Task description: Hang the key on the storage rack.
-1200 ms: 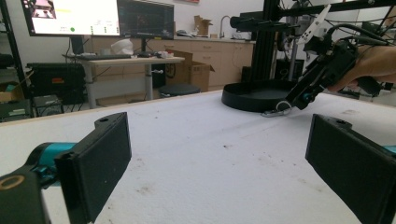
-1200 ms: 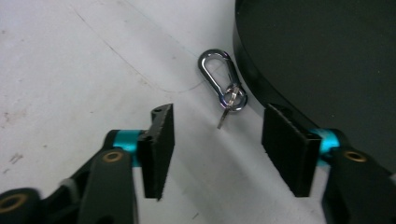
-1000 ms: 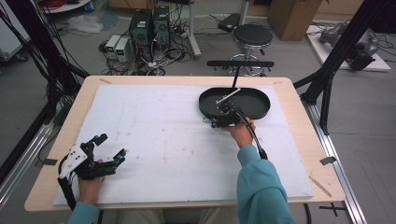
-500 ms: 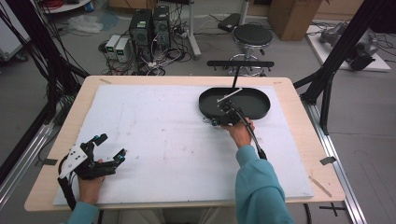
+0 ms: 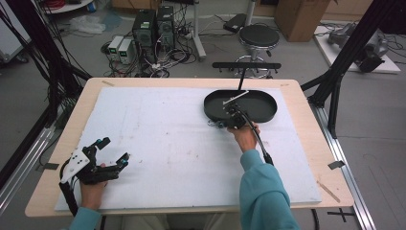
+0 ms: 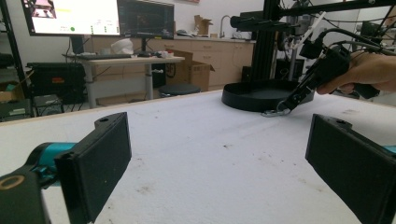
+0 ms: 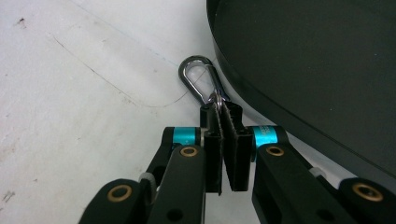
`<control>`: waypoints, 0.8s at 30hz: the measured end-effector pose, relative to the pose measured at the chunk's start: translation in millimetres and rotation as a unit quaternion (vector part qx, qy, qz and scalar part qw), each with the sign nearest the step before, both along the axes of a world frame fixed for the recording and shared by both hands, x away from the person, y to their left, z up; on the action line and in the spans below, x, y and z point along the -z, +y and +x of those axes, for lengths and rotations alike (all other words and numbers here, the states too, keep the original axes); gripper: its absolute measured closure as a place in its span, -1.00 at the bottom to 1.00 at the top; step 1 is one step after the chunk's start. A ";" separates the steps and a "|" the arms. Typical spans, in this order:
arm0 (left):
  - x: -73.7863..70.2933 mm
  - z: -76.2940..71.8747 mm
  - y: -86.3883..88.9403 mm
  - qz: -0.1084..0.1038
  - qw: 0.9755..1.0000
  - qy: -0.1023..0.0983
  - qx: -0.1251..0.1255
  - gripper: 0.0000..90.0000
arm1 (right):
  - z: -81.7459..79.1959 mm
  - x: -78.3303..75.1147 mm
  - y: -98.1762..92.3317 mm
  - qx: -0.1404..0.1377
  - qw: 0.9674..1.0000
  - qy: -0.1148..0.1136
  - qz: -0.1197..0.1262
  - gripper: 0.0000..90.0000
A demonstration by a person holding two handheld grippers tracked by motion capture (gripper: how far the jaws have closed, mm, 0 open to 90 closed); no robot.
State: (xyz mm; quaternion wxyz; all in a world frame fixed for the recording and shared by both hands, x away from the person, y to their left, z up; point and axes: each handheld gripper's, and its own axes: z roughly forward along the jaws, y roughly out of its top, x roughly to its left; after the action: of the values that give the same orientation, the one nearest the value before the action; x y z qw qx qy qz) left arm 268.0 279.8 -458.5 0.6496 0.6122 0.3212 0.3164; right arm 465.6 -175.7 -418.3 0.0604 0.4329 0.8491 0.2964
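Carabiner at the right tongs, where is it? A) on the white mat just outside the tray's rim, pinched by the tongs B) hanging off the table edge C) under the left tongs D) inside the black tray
A: the right gripper view shows the right tongs shut on the silver carabiner, which lies on the white mat beside the black tray's outer wall.
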 end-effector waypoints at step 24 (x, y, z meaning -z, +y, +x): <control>0.0 0.0 -0.1 0.000 1.000 0.000 -0.001 -0.84 | -11.2 -30.0 -5.8 -0.017 0.998 -0.050 0.040 0.99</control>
State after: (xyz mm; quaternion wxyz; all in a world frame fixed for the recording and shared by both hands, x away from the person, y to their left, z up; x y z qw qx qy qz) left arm 268.0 279.7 -458.5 0.6496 0.6117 0.3219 0.3165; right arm 454.4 -181.4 -388.3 0.0802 0.4048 0.8398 0.3527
